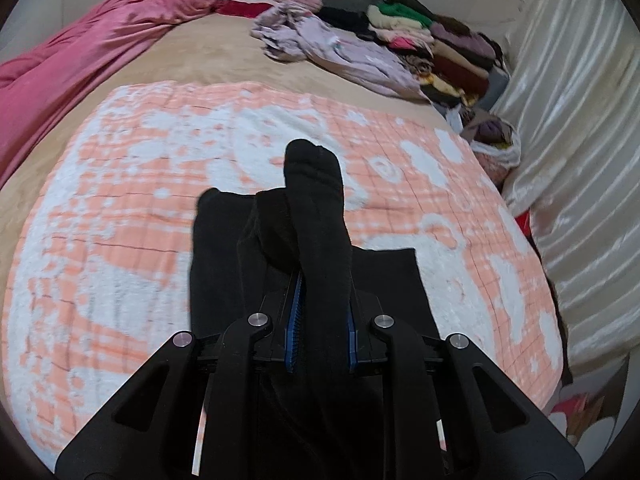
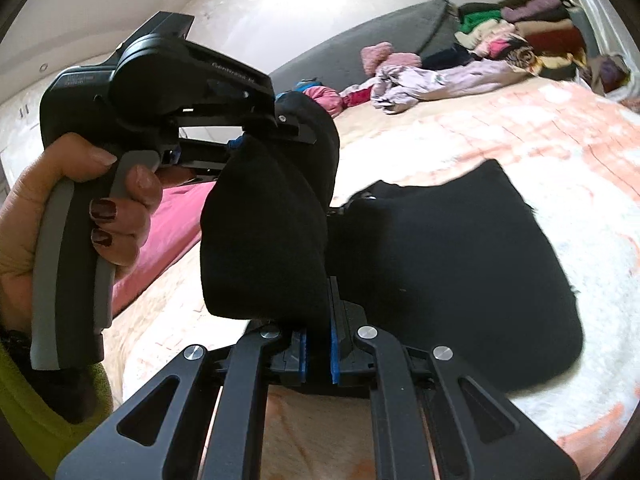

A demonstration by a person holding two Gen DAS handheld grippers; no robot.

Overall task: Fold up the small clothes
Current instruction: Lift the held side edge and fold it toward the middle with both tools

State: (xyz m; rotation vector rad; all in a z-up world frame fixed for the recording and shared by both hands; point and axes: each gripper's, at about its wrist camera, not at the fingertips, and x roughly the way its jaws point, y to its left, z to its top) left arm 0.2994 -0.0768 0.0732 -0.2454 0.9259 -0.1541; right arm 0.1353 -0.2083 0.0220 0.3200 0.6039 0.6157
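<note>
A small black garment (image 1: pixel 316 200) is pinched between the blue pads of my left gripper (image 1: pixel 322 296), which is shut on it. A fold of it sticks up past the fingers, and the rest lies below on the orange-and-white blanket (image 1: pixel 120 240). In the right wrist view my right gripper (image 2: pixel 318 320) is shut on another bunched edge of the same black garment (image 2: pixel 460 260), whose wide part drapes right onto the blanket (image 2: pixel 580 180). A hand (image 2: pixel 80 200) holds the left gripper (image 2: pixel 280 128) at the upper left, clamped on the cloth close to the right gripper.
A lilac garment (image 1: pixel 340 48) and a stack of folded clothes (image 1: pixel 440 48) lie at the bed's far right. A pink duvet (image 1: pixel 80 60) runs along the left side. A pale shiny curtain (image 1: pixel 580 120) hangs on the right, with a grey pillow (image 2: pixel 380 40) at the back.
</note>
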